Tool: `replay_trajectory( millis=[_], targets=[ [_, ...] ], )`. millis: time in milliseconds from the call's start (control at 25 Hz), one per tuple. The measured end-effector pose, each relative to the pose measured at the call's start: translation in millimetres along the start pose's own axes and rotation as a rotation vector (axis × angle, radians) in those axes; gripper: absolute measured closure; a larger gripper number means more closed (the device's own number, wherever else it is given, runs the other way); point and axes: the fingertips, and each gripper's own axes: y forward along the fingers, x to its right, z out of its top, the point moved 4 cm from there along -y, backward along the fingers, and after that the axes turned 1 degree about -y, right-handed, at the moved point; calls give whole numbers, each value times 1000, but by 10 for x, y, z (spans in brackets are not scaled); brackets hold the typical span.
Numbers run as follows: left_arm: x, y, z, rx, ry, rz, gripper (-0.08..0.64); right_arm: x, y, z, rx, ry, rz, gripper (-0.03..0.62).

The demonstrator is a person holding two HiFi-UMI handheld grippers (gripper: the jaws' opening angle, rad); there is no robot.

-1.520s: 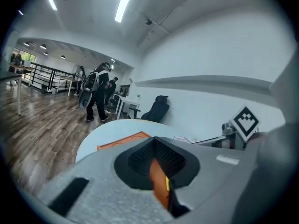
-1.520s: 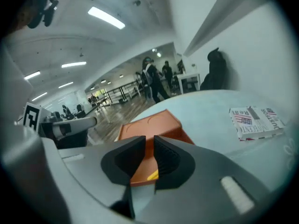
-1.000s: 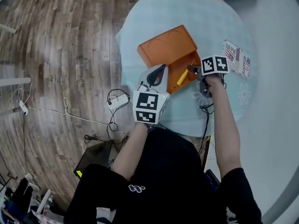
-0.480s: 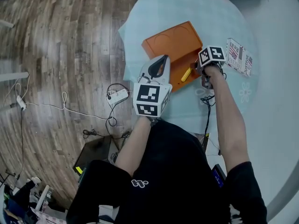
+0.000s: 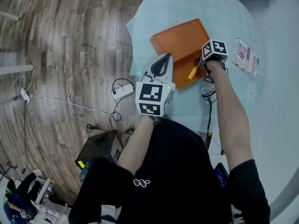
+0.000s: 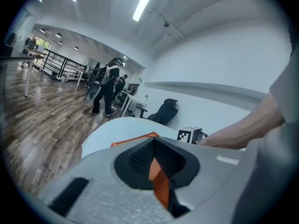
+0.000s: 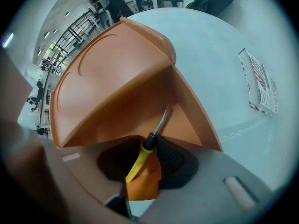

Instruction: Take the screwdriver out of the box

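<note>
An orange box lies on the round pale table with its lid folded open. In it lies a screwdriver with a yellow handle and a thin metal shaft. My right gripper points straight down into the box. Its jaws straddle the handle with a gap on each side, so the pads do not press on it. My left gripper hovers at the box's near-left edge, shut on nothing.
A printed packet lies on the table right of the box. On the wood floor left of the table edge are a power strip, cables and a black case. People stand far off in the left gripper view.
My right gripper has come down over the screwdriver's handle inside the box. The left gripper has drifted a little beside the box, still shut.
</note>
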Motion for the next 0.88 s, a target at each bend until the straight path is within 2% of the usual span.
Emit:
replay_trajectory(
  millis=[120,280,520,600,760,880],
  targets=[
    [6,-14,10,-2,10,-3,557,9,-17,9,30,69,40,475],
    [56,5,36,1,20,-15,557,-23,-114,37,121,196,195,500],
    [228,53,72,16,44,-42,557,139,-377,-111,337,321,388,502],
    [290,72,83,12,59,-50,557,162,-564,-145,457,307,446,500],
    [430,116,190,14,113,-75,557,78,-1221,-174,767,195,574,500],
    [531,114,355,33,173,-88,557,-41,-1714,-254,965,47,576,500]
  ],
)
